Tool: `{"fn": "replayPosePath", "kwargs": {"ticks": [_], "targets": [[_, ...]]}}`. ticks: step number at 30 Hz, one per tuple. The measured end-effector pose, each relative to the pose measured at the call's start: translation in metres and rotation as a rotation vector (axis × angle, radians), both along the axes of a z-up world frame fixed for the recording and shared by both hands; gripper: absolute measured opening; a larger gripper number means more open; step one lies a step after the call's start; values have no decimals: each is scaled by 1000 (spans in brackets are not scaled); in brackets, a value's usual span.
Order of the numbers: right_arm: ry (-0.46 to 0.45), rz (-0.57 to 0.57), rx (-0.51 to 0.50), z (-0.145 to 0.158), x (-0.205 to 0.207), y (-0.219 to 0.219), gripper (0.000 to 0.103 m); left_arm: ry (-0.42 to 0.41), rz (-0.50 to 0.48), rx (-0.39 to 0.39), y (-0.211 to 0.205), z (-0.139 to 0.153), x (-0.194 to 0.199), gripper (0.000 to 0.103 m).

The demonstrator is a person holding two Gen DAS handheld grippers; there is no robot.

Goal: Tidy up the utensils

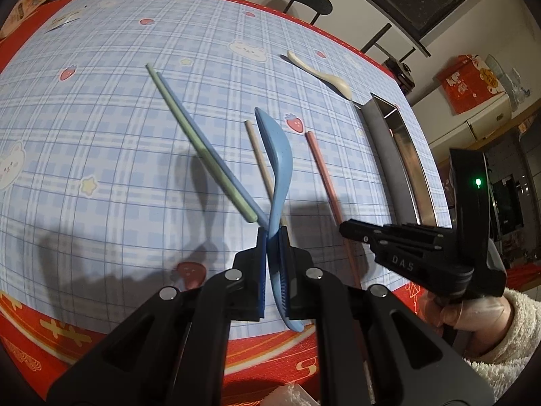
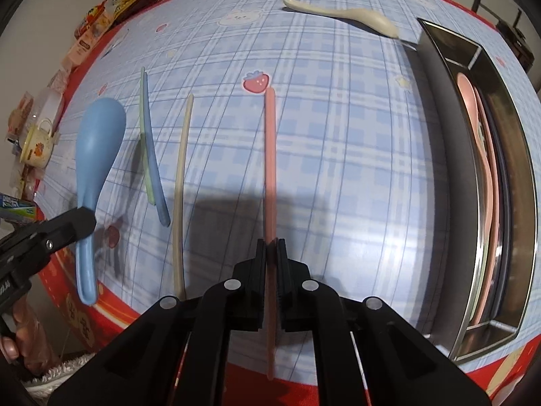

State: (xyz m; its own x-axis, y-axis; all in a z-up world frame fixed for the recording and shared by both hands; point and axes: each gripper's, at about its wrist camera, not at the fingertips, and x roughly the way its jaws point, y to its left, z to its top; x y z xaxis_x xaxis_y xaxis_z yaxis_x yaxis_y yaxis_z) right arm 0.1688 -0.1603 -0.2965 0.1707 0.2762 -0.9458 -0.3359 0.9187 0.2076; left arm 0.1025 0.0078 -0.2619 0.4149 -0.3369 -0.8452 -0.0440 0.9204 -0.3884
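1. Left gripper [image 1: 273, 233] is clenched on the blue spoon [image 1: 275, 155], pads pinching the handle just below the neck; the bowl points away over the table and the handle tail hangs past the table's near edge
2. Right gripper [image 2: 271, 247] is clenched on the pink chopstick [image 2: 269, 155], gripped toward its near end; the far end reaches out over the cloth [image 2: 338, 135] and the near end juts back past the table edge
3. Tray [image 2: 527, 182] sits along the right side of the table, well apart from both held pieces; a pink spoon [image 2: 480, 135] already lies inside it
4. Judgement: both pieces look ready to carry to the tray. Turn each lengthwise to the tray before lowering, since it is narrow and long
5. Judgement: the chopstick is held off-centre, so its far tip may droop or swing; move slowly, ease the tip in first, open only once it rests
6. Judgement: the spoon handle curves, so it may twist between flat pads; keep the bowl level
7. Left on the cloth: beige chopstick [image 2: 181, 182], green chopstick [image 2: 144, 128] and blue chopstick [image 2: 155, 182] side by side, touching, and cream spoon [image 2: 341, 13] near the tray's far end
8. Utensils look like matte moulded plastic, pastel; the blue spoon is faintly speckled. Tray is shiny steel, straight-walled. Cloth is smooth blue plaid, likely slippery
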Motion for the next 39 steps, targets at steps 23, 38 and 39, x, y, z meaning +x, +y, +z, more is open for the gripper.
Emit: {"fn": "replayPosePath", "kwargs": {"ticks": [23, 38, 39], "targets": [[-147, -105, 235, 49, -6, -52, 6, 3, -61, 38, -28, 7, 12, 11], [-105, -63, 206, 45, 6, -64, 7, -17, -109, 65, -65, 18, 29, 11], [-91, -44, 196, 39, 6, -59, 16, -16, -103, 67, -63, 18, 28, 11]]}}
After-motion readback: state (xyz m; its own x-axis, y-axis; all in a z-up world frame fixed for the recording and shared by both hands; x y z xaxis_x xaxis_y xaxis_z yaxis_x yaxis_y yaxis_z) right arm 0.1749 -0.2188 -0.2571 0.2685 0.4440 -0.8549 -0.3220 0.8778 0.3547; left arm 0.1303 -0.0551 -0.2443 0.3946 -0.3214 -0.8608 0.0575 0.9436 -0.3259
